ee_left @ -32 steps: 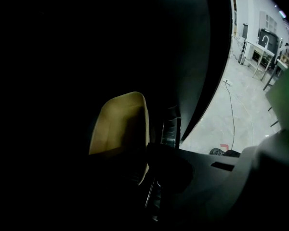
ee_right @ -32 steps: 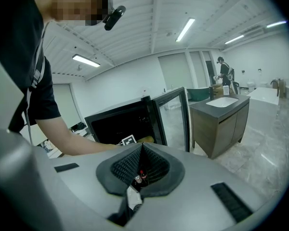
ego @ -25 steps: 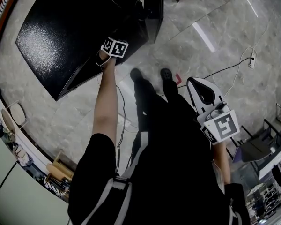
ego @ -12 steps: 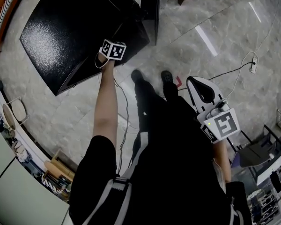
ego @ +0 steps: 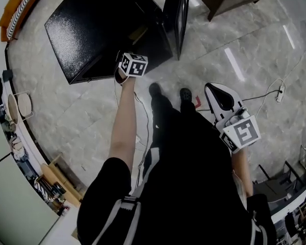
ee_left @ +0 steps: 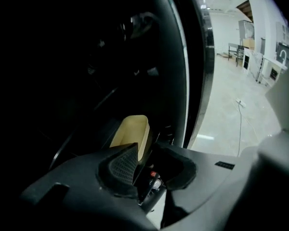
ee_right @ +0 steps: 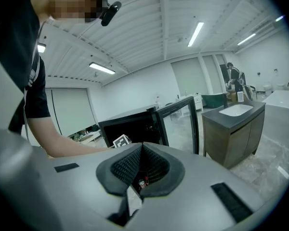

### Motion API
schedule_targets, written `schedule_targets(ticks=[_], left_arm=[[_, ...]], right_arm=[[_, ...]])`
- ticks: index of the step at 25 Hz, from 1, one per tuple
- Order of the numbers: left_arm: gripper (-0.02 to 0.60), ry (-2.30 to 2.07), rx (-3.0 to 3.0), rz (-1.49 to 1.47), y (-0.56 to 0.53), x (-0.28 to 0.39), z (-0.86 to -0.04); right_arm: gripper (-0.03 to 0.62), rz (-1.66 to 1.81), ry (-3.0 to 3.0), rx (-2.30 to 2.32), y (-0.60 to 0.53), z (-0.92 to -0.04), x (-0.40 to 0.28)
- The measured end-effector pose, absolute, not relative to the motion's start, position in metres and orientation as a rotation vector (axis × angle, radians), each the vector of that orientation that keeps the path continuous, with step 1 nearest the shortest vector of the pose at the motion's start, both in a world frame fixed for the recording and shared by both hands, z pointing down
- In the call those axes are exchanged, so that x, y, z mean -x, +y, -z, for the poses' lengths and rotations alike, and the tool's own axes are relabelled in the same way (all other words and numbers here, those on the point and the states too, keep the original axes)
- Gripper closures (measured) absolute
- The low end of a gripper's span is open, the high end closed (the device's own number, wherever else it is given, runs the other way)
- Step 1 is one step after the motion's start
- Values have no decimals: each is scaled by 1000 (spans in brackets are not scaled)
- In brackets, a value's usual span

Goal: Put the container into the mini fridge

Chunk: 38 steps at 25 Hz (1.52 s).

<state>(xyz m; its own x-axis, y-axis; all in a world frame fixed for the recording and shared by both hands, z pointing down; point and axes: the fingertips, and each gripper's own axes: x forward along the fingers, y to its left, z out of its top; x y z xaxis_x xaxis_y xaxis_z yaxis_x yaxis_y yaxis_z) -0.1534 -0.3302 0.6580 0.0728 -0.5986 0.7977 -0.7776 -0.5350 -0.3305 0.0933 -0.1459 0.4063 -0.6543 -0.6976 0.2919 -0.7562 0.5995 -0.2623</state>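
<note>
The black mini fridge (ego: 102,24) stands on the floor with its glass door (ego: 176,14) swung open. My left gripper (ee_left: 137,150) reaches into the dark opening; its marker cube (ego: 134,64) sits just outside. Its jaws are shut on the wall of a tan container (ee_left: 132,131), which lies low inside the fridge and shows as a tan patch (ego: 138,33) in the head view. My right gripper (ego: 214,88) hangs by the person's right side, well away from the fridge, shut with nothing between its pads (ee_right: 127,165). It looks across at the fridge (ee_right: 130,126).
A dark cabinet (ee_right: 231,129) with a sink top stands right of the fridge door. A cable and a power strip (ego: 280,93) lie on the marble floor at the right. The person's shoes (ego: 155,90) are in front of the fridge. Cluttered shelving (ego: 20,147) lines the left wall.
The head view has shifted, so the fridge sits lower and more to the right. The left gripper stays at the fridge opening, and the tan container now shows inside. The right gripper has hardly moved.
</note>
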Motion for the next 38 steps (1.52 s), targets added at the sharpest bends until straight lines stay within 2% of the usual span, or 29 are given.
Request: schedule_targets(ticks=[9,19,27,38], left_arm=[[480,-1571,-2196,-1186,-262,124,-577],[500,-1486,-2310,-758,-173,86,-509],[535,-1491,-2376,-541,-104,127,-461],[548,-1474,-2419,-361,7,181,-421]], right_arm=[[576,-572,-2825,-1098,-143,-394,-97],[576,-576,-2805,-1041,-138,-411,-78],[576,-562,-2752,-1072,-96,-406,-36],[576,-449,-2744,-1103,-10,-381,17]])
